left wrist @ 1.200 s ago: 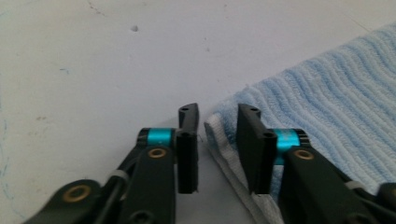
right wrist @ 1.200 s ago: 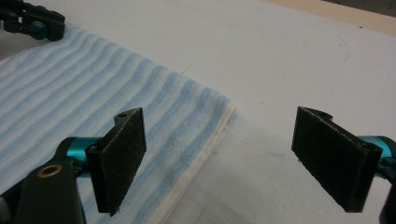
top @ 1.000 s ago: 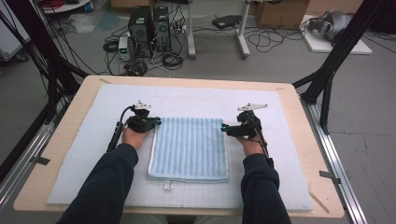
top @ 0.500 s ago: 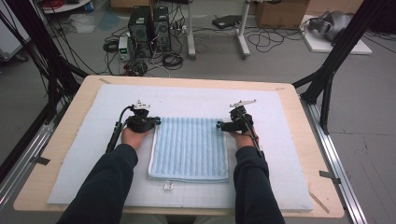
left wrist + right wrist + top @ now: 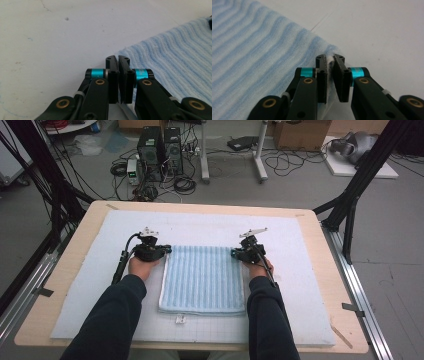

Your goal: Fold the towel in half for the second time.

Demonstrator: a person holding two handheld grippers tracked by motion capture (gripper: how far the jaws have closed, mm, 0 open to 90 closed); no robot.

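White padding (image 5: 310,285) covers most of the wooden tabletop (image 5: 320,227), and a folded, blue-striped towel (image 5: 202,280) lies flat at its middle, square to the edges. The left gripper (image 5: 161,251) sits at the towel's far left corner, its jaws pressed together on that corner's hem, as the left gripper view (image 5: 118,62) shows. The right gripper (image 5: 237,254) is at the far right corner; its jaws have just been closing and now pinch a fold of the towel's edge between them, plain in the right gripper view (image 5: 330,60). Bare padding runs wide on all four sides of the towel, broadest toward the left and right edges of the tabletop. A small white tag (image 5: 180,319) lies just off the towel's near edge.
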